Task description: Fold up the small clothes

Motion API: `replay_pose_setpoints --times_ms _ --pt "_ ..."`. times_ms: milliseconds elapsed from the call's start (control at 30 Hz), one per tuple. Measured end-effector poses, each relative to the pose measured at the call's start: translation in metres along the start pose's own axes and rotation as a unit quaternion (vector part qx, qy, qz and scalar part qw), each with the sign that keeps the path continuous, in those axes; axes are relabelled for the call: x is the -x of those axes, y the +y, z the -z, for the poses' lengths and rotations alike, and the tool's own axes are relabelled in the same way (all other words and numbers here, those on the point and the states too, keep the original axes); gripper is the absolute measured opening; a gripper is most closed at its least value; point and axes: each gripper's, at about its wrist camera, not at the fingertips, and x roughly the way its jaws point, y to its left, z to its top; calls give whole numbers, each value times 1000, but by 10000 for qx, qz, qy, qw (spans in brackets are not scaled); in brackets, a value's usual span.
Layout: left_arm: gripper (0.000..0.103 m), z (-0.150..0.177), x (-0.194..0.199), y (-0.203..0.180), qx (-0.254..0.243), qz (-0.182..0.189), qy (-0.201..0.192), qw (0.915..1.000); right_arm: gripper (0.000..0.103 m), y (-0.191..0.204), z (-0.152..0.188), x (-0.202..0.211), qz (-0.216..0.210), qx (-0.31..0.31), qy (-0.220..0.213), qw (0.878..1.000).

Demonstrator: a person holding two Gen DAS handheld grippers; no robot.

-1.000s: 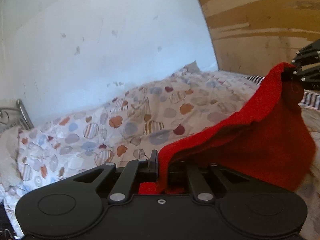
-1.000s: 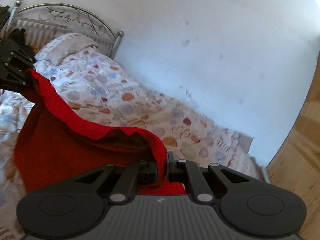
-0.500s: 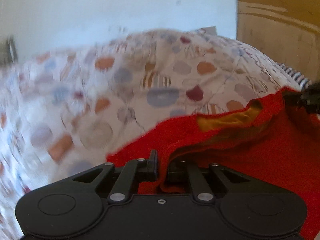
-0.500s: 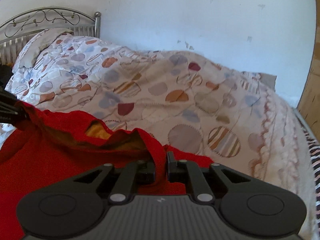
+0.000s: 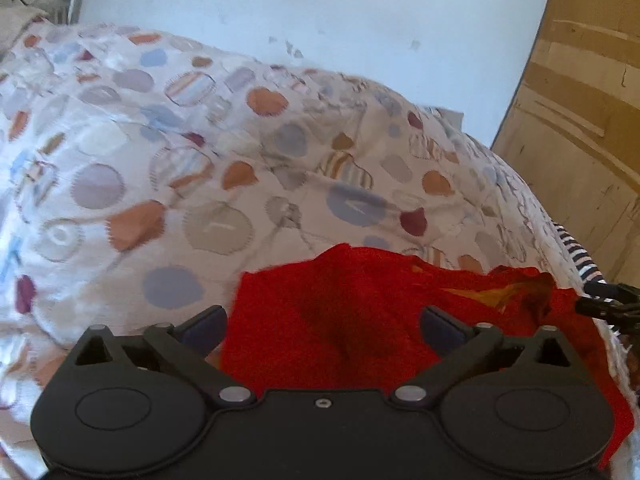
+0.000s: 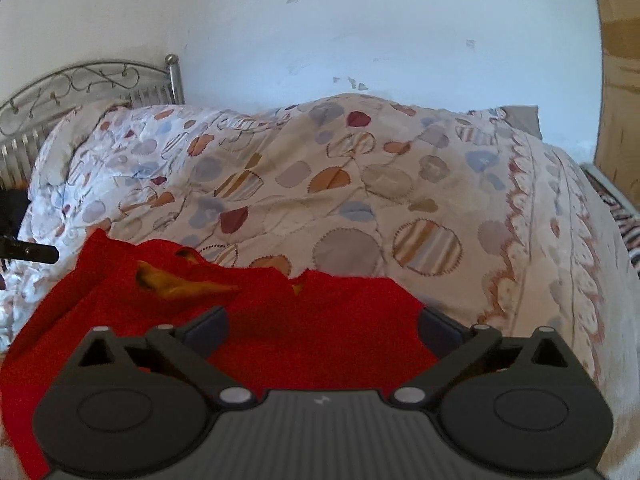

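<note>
A red knitted garment (image 5: 360, 320) with a yellow lining lies on the patterned duvet (image 5: 200, 160). It also shows in the right wrist view (image 6: 320, 328). My left gripper (image 5: 322, 326) is open, its fingers spread either side of the garment's left part. My right gripper (image 6: 322, 326) is open over the garment's right part. The right gripper's tip shows at the right edge of the left wrist view (image 5: 608, 304). The left gripper's tip shows at the left edge of the right wrist view (image 6: 28, 252).
The bed has a metal headboard (image 6: 80, 92) at the left and a white wall (image 6: 360, 20) behind. A wooden panel (image 5: 580, 120) stands at the right. A striped cloth (image 5: 576, 252) lies at the bed's right edge.
Both grippers lowered the red garment onto the duvet and opened, letting it go. One second ago it hung stretched between the two shut grippers.
</note>
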Motion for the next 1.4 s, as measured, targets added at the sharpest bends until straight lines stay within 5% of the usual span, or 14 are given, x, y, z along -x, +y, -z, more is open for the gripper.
replay_pose_setpoints --times_ms 267,333,433,467,633,900,1000,1067,1100,1200,1267,1300,1367,1400 --pt "98 33 13 -14 -716 491 215 9960 102 11 21 4 -206 291 47 9994" --pt "84 37 8 -20 -803 394 214 9958 88 15 22 -4 -257 350 105 9990" --pt "19 34 -7 -24 -611 115 472 9969 33 18 23 -14 -257 362 206 9988" --pt "12 31 -10 -22 -458 38 496 9977 9 16 22 -16 -224 270 223 9991" --pt "10 27 14 -21 -223 -216 -319 9990 6 -17 20 -1 201 -814 -386 9957" --pt "13 47 -11 -3 -58 -342 57 9994 7 -39 43 -12 497 -1266 -43 9907" --pt "33 44 -6 -7 -188 -254 44 9995 10 -36 40 -5 474 -1193 -87 9917" --pt "70 40 -3 -9 -252 -172 -80 9995 33 -35 35 -4 423 -1130 -153 9926" --pt "76 36 -3 -11 -307 -231 -140 9992 53 -35 32 -4 367 -1117 -160 9929" --pt "79 20 -19 -18 -495 -331 -94 9982 60 -28 21 -10 271 -906 -245 9952" --pt "73 10 -35 -19 -544 -462 -50 9974 61 -21 15 -16 320 -718 -211 9967" --pt "65 5 -43 -20 -547 -536 -61 9970 51 -18 14 -19 356 -635 -206 9971" --pt "7 -3 -54 -18 -465 -547 2 9974 13 -14 12 -23 545 -496 -204 9971" --pt "5 -5 -56 -18 -401 -581 -26 9975 12 -14 12 -22 641 -498 -245 9964"
